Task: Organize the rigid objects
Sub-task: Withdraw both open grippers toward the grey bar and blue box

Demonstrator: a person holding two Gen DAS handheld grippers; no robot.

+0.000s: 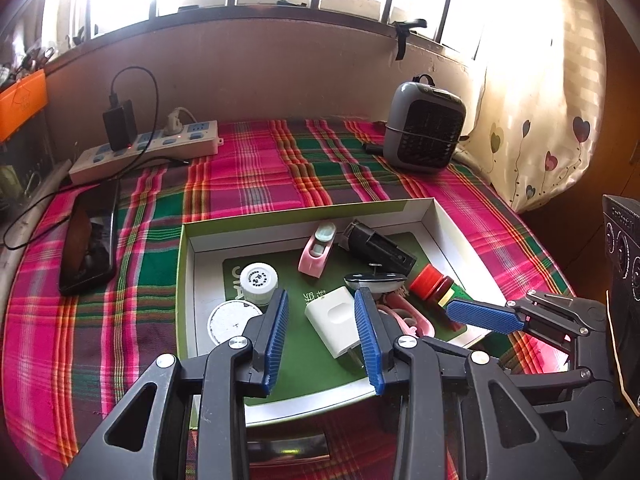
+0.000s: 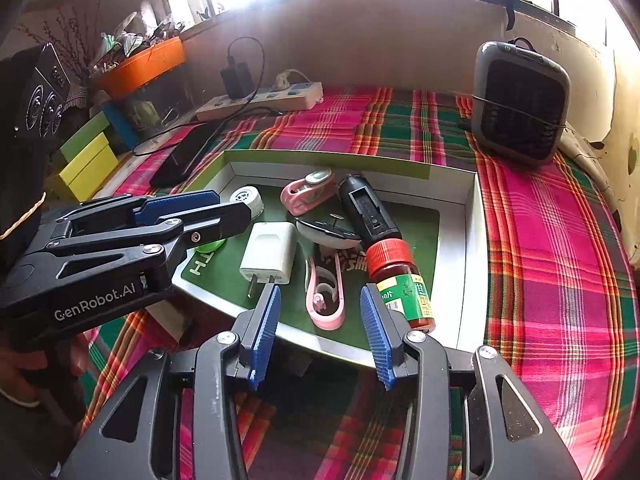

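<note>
The shallow box lies on a plaid-covered bench and already contains the rigid items: a white plug adapter, a red-capped bottle, a black cylindrical device, two pink clips, a white-lidded jar and a flat round lid.

Handling: all items appear light and stiff. The plug adapter has smooth flat faces; take hold across its two broad sides, clear of the prongs. The bottle is round and likely slippery; grip across the body below the cap, since it lies on its side and may roll. The pink clips are thin and may flex slightly.

Left gripper: jaws partly open, nothing between the pads. It hovers over the near part of the box, with the plug adapter just ahead, between the jaw lines.

Right gripper: jaws apart, empty. It hangs over the near rim of the box; one pink clip lies directly ahead and the bottle is just beside its right finger
</note>
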